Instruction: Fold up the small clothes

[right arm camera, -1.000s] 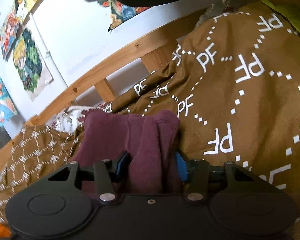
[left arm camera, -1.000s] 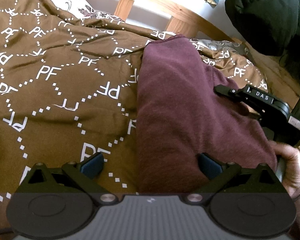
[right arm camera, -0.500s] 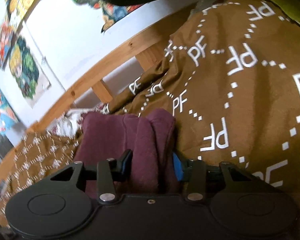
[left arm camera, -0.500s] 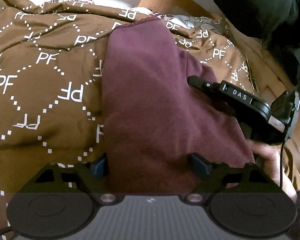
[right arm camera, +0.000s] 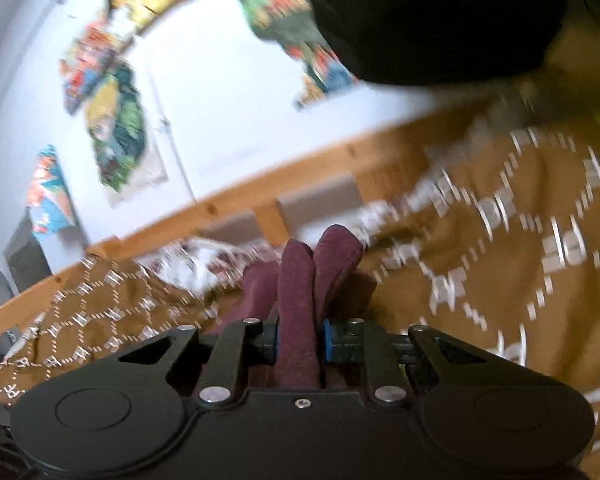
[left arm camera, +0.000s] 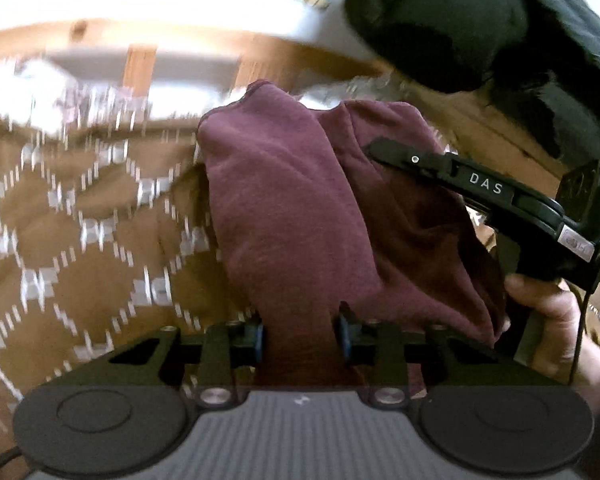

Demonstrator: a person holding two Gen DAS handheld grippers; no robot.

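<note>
Left tongs (left arm camera: 300, 338): closing, a bunched near edge of the maroon garment (left arm camera: 300, 208) pinched between the pads. Right tongs (right arm camera: 300, 340): closing, a narrower fold gripped. Garment: held raised between both, its far end over the brown bedspread (left arm camera: 80, 240). Risk: thick bunched layers may be released unevenly, so the fold could be skewed or lost.

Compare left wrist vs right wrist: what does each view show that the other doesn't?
Left wrist only: the right gripper's black body marked DAS, the bare hand holding it, and the left gripper closing on cloth.

Right wrist only: colourful posters on the white wall, and the right gripper closing on bunched folds.

Both: the maroon knit garment, the brown PF-patterned bedspread, and the wooden bed rail.
</note>
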